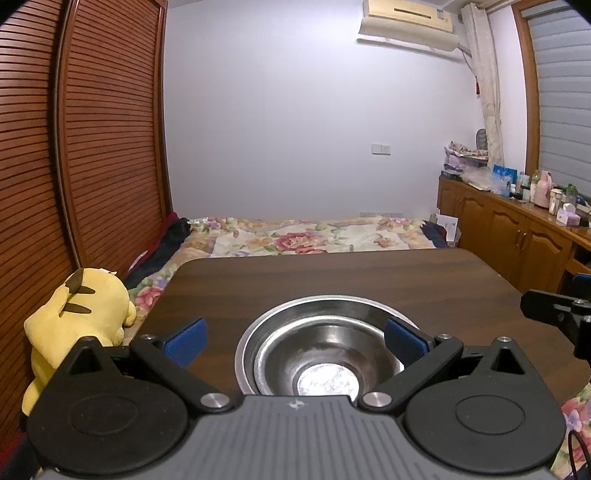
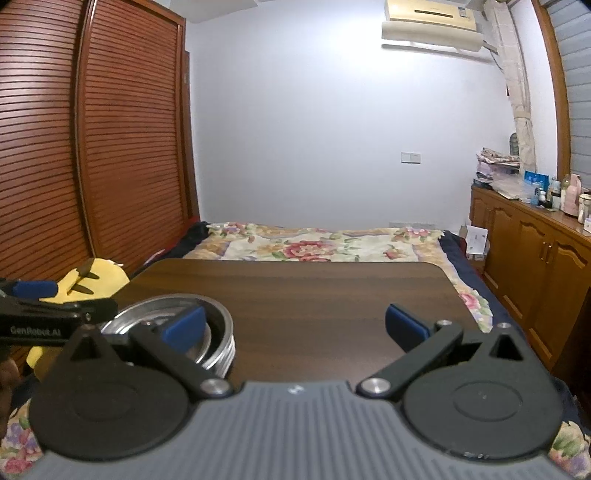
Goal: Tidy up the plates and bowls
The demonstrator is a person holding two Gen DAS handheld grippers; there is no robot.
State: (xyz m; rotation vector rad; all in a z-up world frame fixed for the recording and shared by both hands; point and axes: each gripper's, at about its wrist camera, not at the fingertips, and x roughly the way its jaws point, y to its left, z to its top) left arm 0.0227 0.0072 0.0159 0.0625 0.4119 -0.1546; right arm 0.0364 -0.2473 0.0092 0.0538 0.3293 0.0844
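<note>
Dark wood-grain desk (image 1: 332,280) fills the lower middle of the left wrist view, its far edge meeting a bed with a floral quilt (image 1: 295,236). A stack of steel bowls (image 1: 317,350) sits at the near edge, low in the centre of the frame, between the spread blue pads of the left tool (image 1: 295,341), which touch nothing. A yellow plush toy (image 1: 77,314) lies at lower left beside the slatted wooden wardrobe doors (image 1: 74,147). An air conditioner (image 1: 406,26) hangs at upper right, above a pale wall; a cluttered wooden cabinet (image 1: 517,229) runs along the right edge. Part of the right tool (image 1: 554,314) pokes in at the right.

In the right wrist view, the same desk (image 2: 314,295) spans the middle, and the bowls (image 2: 218,332) sit at lower left, partly behind one blue pad. The right tool (image 2: 295,328) is spread wide over bare wood, holding nothing. The left tool (image 2: 55,317) enters from the left edge.
</note>
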